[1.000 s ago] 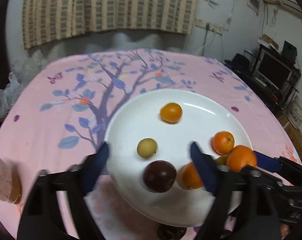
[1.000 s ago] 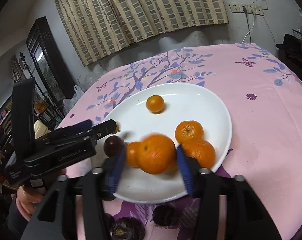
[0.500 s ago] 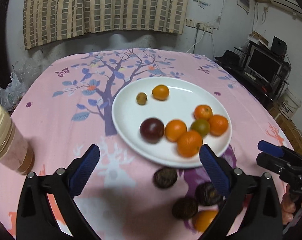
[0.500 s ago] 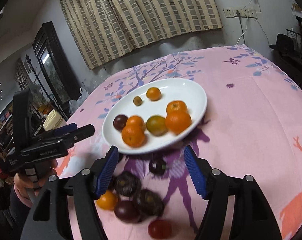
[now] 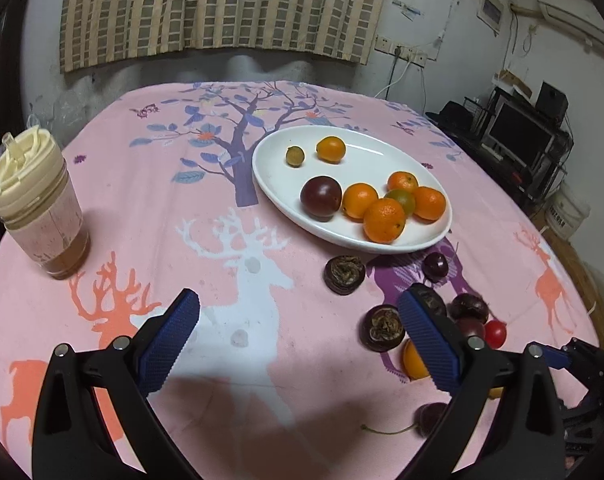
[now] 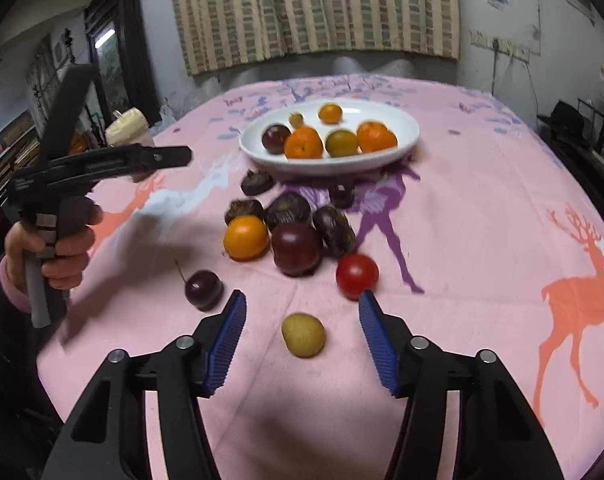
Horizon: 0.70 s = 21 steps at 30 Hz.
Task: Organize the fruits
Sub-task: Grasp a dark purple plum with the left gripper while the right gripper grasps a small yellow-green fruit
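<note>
Both grippers have pulled back from the white plate [image 5: 353,240], which a second ago filled the views; now the orange that the right gripper [image 6: 302,320] carried sits on it with the other oranges, a plum and a small green fruit. Right fingers have just been closing a bit, but they're clear of everything, with a small yellowish fruit [image 6: 303,335] lying loose on the surface between them. Left gripper [image 5: 298,332] is spread wide over bare pink cloth, empty. Loose pile still off the plate: dark wrinkled fruits [image 6: 288,208], a cherry [image 6: 204,289], a red tomato [image 6: 357,275]. I'd guess the yellowish one goes next.
</note>
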Motion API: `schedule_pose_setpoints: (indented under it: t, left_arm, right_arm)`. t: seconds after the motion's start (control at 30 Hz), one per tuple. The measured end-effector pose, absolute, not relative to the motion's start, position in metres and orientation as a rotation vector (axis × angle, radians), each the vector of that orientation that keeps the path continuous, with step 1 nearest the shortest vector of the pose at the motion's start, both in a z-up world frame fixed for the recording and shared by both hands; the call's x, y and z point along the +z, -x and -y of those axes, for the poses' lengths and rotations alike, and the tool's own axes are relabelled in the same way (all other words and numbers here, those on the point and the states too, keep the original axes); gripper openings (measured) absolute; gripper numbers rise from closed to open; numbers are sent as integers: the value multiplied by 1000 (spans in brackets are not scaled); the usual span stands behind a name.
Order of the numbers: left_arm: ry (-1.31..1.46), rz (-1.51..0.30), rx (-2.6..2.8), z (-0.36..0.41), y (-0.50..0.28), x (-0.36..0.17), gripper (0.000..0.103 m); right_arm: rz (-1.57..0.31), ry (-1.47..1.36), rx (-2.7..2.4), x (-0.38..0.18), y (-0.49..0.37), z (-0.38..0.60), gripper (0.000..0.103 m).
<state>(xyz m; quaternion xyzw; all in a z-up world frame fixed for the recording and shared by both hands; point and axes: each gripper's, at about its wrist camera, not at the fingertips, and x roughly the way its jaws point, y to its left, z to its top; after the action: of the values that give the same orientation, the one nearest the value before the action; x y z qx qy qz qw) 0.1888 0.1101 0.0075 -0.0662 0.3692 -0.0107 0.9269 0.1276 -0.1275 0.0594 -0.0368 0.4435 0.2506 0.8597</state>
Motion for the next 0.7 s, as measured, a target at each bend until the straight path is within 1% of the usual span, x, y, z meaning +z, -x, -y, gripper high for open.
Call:
schedule_pose_setpoints:
  t: [0.03, 0.2, 0.23, 0.27, 0.3, 0.37, 0.43, 0.53, 0.63, 0.7]
  left_arm:
    - [115, -750, -15, -107, -186, 8, 98]
    - [77, -735, -23, -103, -180, 11, 98]
    - [78, -736, -26, -103, -178, 11, 98]
    - [77, -737, -29, -103, -178, 11, 98]
    - [76, -737, -29, -103, -178, 11, 98]
    - [73, -736, -24, -103, -177, 11, 98]
    - [70, -743, -20, -104, -176, 10, 98]
    - [82, -757, -45, -106, -173, 6, 98]
    - [72, -767, -189, -95, -163, 4, 98]
    - [17, -770, -296, -79, -152, 0, 98]
  right_arm:
    - [-945, 76, 526, 57, -127, 127, 49]
    - [-989, 116, 497, 44, -128, 120, 48]
    - [-994, 126, 492, 42, -127, 118, 42]
    - [-1000, 135, 488, 41, -127, 117, 33]
    - [-996, 151, 478, 40, -126, 115, 33]
    - [-983, 173, 486, 40, -123, 111, 26]
    - [-970, 190, 476, 41, -121, 109, 26]
    - [-961, 97, 502, 44, -124, 121, 26]
    - [-945, 21, 484, 47, -127, 133, 26]
    - [-938, 3, 487, 48, -127, 135, 26]
